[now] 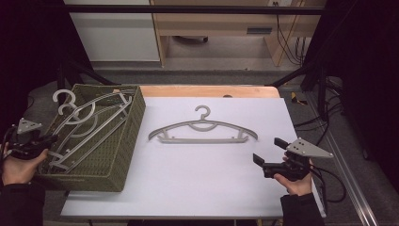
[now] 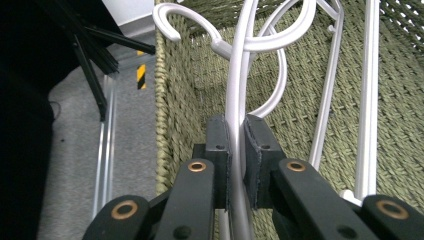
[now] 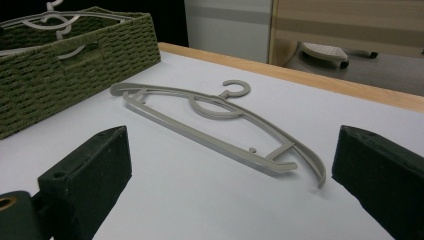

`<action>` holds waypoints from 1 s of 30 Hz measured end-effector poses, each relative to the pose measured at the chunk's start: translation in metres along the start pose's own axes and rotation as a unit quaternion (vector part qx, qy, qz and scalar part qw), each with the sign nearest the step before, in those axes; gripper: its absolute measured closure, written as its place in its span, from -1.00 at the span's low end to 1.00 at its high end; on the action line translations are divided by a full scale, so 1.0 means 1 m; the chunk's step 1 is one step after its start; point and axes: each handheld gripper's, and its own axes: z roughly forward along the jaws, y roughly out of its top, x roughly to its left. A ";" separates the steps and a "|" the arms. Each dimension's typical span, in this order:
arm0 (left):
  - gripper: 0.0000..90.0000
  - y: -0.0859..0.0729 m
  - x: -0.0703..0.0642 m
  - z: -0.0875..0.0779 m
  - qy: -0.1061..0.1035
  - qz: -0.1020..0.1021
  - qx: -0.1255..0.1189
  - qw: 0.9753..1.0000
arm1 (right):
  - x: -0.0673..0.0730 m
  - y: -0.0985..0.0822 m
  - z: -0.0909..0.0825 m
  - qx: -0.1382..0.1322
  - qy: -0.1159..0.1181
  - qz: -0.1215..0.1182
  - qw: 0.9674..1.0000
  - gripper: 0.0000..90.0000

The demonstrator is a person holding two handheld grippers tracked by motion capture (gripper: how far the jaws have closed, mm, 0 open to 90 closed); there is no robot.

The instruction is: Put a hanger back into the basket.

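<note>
Left gripper view: fingers [image 2: 260, 145] of left gripper [image 2: 237, 150] clamped on grey hanger [image 2: 239, 90] over woven basket [image 2: 190, 85]; placing underway. Right gripper [image 1: 266, 155] fingers apart near table hanger [image 1: 202, 130]; next, release, then fetch.

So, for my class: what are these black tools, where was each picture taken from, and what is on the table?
A person sits at a table with a hand-held two-jaw gripper in each hand. One picture comes from a camera fixed above the table; the other two come from cameras riding on the grippers, looking along their jaws. The left gripper is shut on the arm of a grey hanger that lies with more hangers in a green woven basket. The right gripper is open and holds nothing; it points toward another hanger lying flat on the white tabletop.
</note>
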 end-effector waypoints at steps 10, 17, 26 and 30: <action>0.80 0.003 -0.008 0.008 -0.012 0.014 0.043 0.999 | 0.000 0.000 0.000 0.001 0.000 0.000 1.000 -0.94; 0.71 0.003 -0.006 0.005 -0.019 0.001 0.049 0.999 | -0.001 0.000 -0.002 -0.001 0.000 0.000 1.000 -0.94; 0.46 0.011 -0.014 -0.017 -0.043 -0.015 -0.020 0.999 | 0.000 0.001 -0.002 -0.003 -0.001 0.002 1.000 -0.94; 0.28 0.016 -0.025 -0.025 -0.063 -0.021 -0.056 0.996 | 0.000 0.001 -0.003 -0.004 -0.001 0.003 1.000 -0.94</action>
